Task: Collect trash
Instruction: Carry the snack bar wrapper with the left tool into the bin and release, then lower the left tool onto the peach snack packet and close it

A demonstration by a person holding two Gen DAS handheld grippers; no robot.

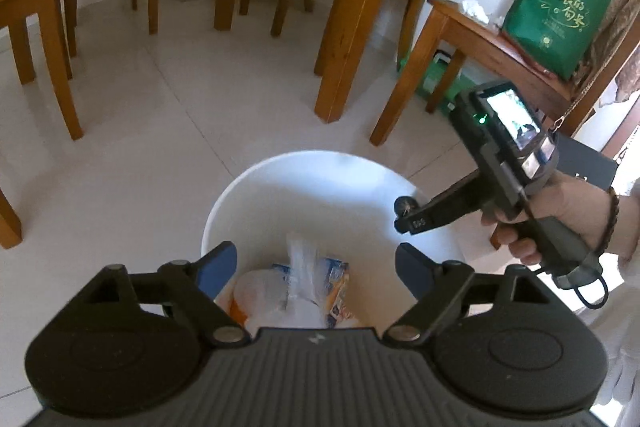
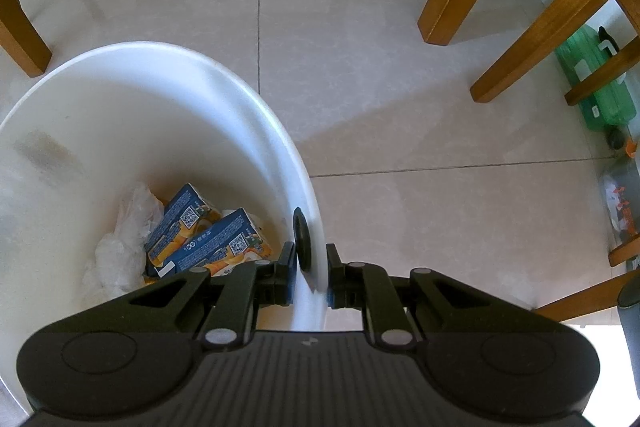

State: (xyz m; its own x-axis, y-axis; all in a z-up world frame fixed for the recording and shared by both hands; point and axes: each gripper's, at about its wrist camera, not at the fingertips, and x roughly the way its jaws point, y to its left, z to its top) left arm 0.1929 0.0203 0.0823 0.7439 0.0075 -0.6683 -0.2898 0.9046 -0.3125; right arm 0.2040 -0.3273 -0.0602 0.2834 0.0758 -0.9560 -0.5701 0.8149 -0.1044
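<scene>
Two blue cartons (image 2: 208, 243) lie in the round white bucket (image 2: 160, 99); right claw (image 2: 311, 263) pinches its rim, left claw (image 1: 316, 263) released.

White bucket (image 2: 132, 99) upright on floor, holding 2 cartons (image 2: 212, 243), plastic wrap (image 2: 128, 227).

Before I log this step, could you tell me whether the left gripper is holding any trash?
No, the left gripper stands open and empty above the white bucket.

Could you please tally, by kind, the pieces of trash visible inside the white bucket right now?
Blue-and-orange drink cartons: 2
Crumpled clear plastic bags: 1
Total: 3 pieces visible in the white bucket; anything buried beneath them cannot be seen.
</scene>
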